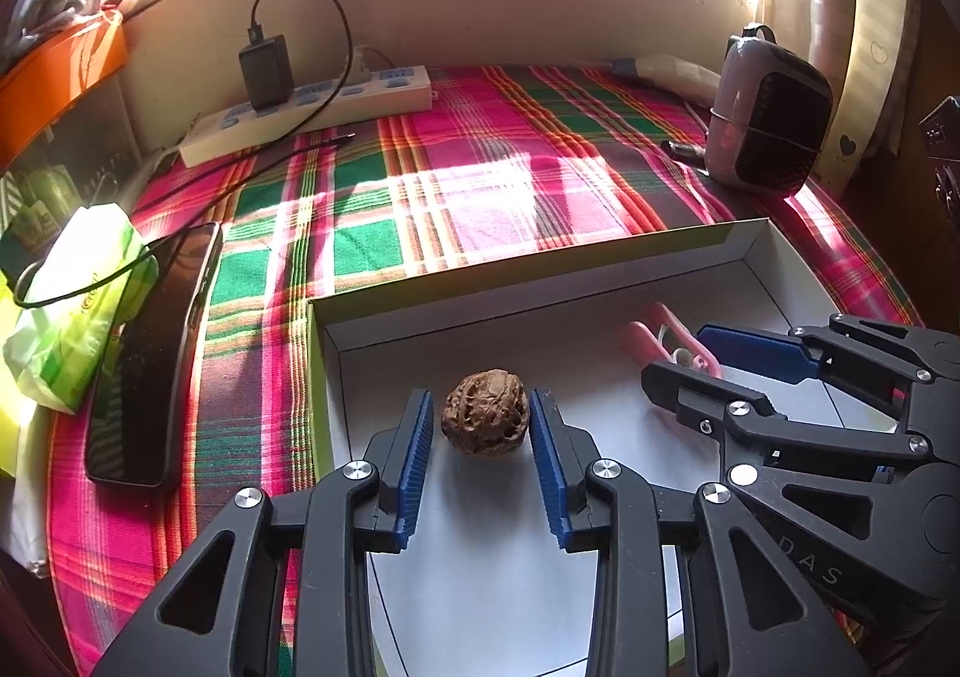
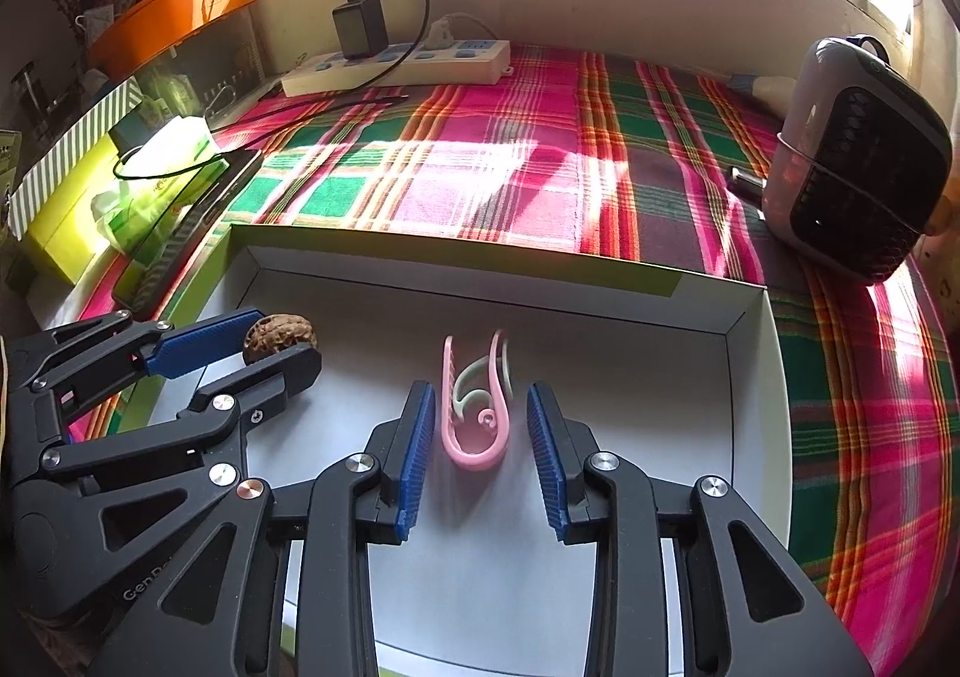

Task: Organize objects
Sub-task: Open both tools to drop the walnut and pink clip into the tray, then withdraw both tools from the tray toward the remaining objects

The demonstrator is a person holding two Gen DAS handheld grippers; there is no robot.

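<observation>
A brown walnut rests on the floor of a shallow white box, between the blue pads of my left gripper. The jaws stand open, with a thin gap at the left pad. To its right in the same box lies a pink clip with a pale green inner piece. My right gripper straddles it, open, with space on both sides. The right wrist view shows the left gripper around the walnut at the left. In the left wrist view, the right gripper is by the clip.
The box sits on a plaid cloth. A black phone and a green tissue pack lie at the left. A power strip with a charger lies at the back, and a small heater stands at the right.
</observation>
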